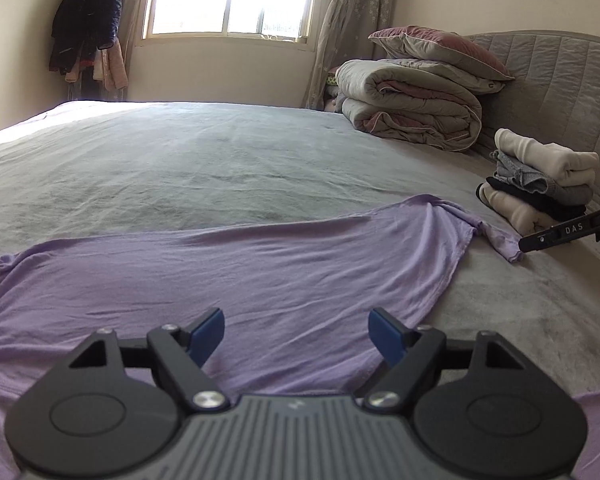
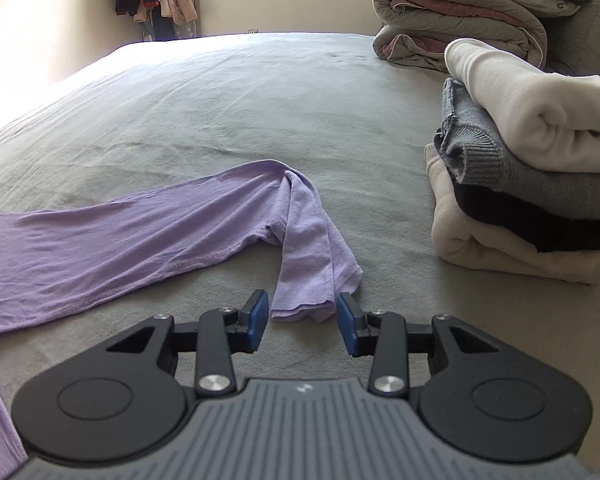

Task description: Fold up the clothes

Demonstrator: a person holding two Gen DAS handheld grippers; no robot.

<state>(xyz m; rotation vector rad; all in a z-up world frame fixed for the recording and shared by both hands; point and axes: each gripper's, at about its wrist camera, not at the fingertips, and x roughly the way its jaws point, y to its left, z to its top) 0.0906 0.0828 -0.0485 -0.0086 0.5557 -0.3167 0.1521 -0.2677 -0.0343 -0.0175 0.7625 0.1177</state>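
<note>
Lilac shirt [image 1: 260, 264] spread flat | sleeve [image 2: 316, 248] fold next | right gripper [image 2: 303, 322] half-open at cuff, nothing pinched | left gripper [image 1: 299, 334] wide open, empty

Shirt [image 2: 140, 232] on bed [image 2: 220, 100], stack [image 2: 532, 184] rt.

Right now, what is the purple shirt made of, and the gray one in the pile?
The purple shirt looks like thin, soft jersey knit, maybe cotton: matte, with fine wrinkles and stitched hems. The gray sweater in the pile of folded clothes looks like thicker yarn knit, perhaps wool or acrylic: its cuff shows ribbing.
</note>
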